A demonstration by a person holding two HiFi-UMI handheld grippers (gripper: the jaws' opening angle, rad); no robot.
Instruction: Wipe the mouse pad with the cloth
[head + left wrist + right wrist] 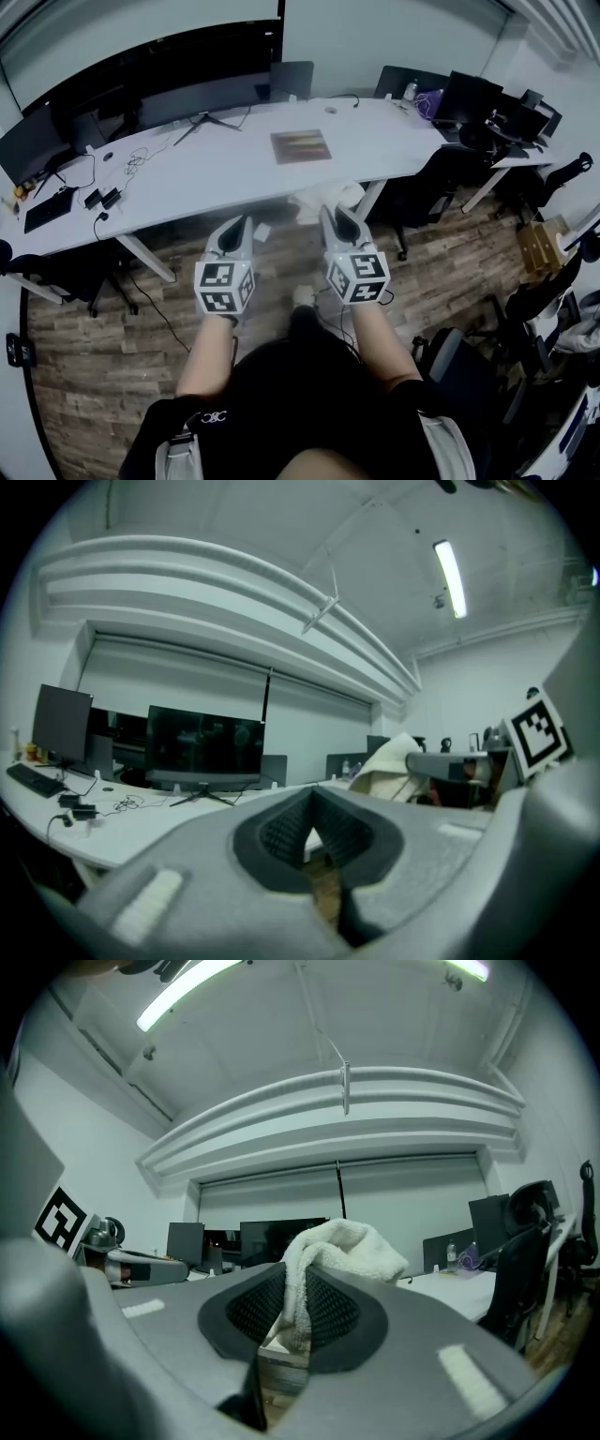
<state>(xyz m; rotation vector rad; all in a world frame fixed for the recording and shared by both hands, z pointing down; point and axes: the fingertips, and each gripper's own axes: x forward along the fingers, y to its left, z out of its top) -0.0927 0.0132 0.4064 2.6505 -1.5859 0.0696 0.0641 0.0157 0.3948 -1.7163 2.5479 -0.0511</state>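
Note:
The mouse pad (301, 145), a brownish rectangle, lies flat on the long white desk (187, 178), well ahead of both grippers. My right gripper (337, 217) is held over the wooden floor short of the desk edge. It is shut on a white terry cloth (342, 1241), which bulges out above the jaws. The cloth (349, 194) shows as a pale lump at the tips in the head view. My left gripper (244, 225) hovers level beside it. In its own view the left gripper (314, 797) has its pads meeting with nothing between them.
Monitors (150, 70) stand along the desk's far edge, with a keyboard (45, 210) and cables (136, 159) to the left. Office chairs (427, 183) crowd the right. A cardboard box (541, 246) sits on the floor at the far right.

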